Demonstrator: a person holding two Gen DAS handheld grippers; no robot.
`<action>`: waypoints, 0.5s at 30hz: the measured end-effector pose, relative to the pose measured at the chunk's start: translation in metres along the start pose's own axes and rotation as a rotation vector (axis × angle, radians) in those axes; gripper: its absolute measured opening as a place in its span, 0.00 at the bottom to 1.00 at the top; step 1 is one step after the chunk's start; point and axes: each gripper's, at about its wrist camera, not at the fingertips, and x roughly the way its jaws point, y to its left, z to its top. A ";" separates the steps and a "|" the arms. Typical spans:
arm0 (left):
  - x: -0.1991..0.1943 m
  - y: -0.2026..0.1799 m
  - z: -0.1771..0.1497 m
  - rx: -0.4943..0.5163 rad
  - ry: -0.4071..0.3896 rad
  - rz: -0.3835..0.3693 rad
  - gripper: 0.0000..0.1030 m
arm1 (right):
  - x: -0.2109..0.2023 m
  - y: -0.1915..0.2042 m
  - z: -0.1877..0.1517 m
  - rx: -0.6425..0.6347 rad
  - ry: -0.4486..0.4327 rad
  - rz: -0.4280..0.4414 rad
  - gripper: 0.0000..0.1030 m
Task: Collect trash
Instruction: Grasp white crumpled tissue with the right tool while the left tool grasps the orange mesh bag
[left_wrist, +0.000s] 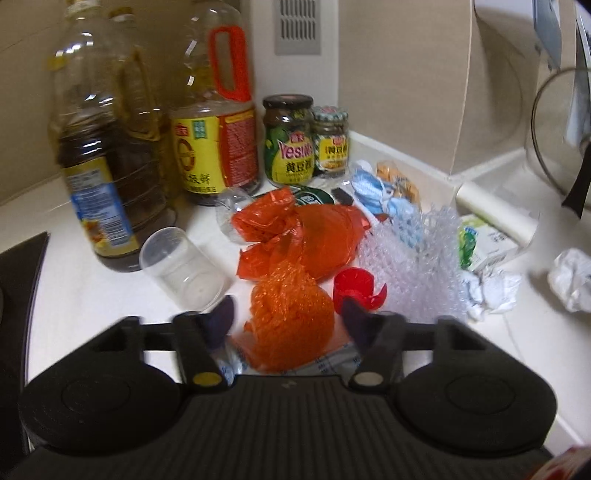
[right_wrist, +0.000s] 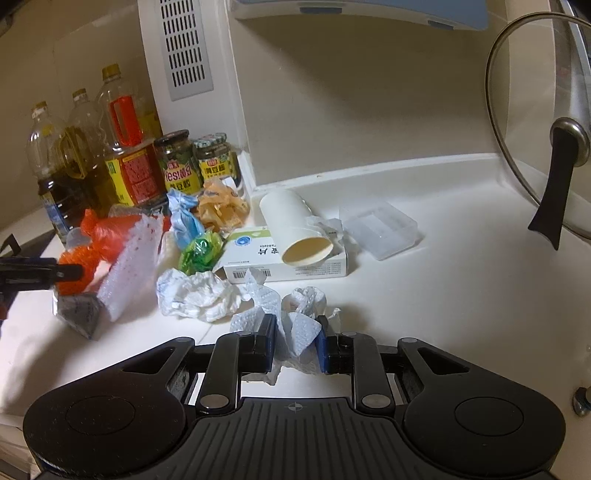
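Trash here is feather-light and crushable, so we pinch by the bulk: our right claw (right_wrist: 295, 338) grips the crumpled white paper towel (right_wrist: 301, 314) on the white bench (right_wrist: 443, 295), while our half-closed left claw (left_wrist: 288, 314) straddles the soft orange plastic mesh wad (left_wrist: 291, 314), contact unclear.

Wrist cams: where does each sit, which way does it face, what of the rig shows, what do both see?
Left wrist: behind the left tongs, angled down at the counter; its fingers flank an orange mesh wad.
Right wrist: behind the right tongs, angled down; pads pinch a crumpled paper towel; a black finger of the left tongs shows at the left edge.
Shared: oil bottles, sauce jars, glass lid.
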 end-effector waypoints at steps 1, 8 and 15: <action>0.004 -0.001 0.000 0.019 0.010 0.005 0.40 | 0.000 -0.001 0.000 0.003 0.002 -0.001 0.22; -0.012 0.000 0.002 -0.003 -0.010 -0.002 0.29 | -0.011 -0.008 -0.004 0.025 -0.007 -0.002 0.22; -0.065 -0.005 0.008 -0.090 -0.091 -0.016 0.29 | -0.028 -0.007 -0.005 0.016 -0.025 0.052 0.22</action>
